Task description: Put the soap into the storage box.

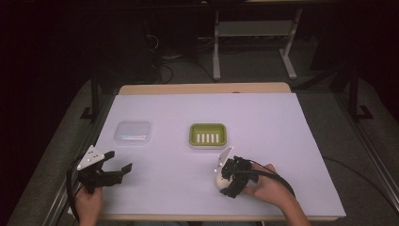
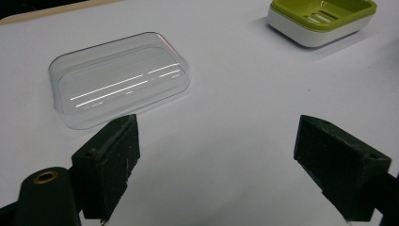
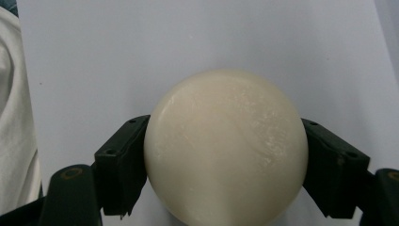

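Note:
A round cream-white soap bar (image 3: 226, 150) sits between the two black jaws of my right gripper (image 3: 225, 162), which is shut on it. In the high view that gripper (image 1: 225, 181) is near the table's front right, pointing left, with the soap (image 1: 219, 180) at its tip just above the white sheet. A green soap dish with a white base (image 1: 208, 134) stands mid-table, and its clear plastic lid (image 1: 133, 132) lies to its left. My left gripper (image 1: 117, 169) hovers open at the front left; in its own view the lid (image 2: 120, 77) lies beyond its left jaw and the dish (image 2: 322, 19) farther right.
A white sheet (image 1: 263, 122) covers the wooden table, whose far edge (image 1: 202, 88) shows at the back. Beyond it, on the dark floor, stand white desk legs (image 1: 216, 44) and cables. A white cloth (image 3: 14, 122) lies at the left of the right gripper view.

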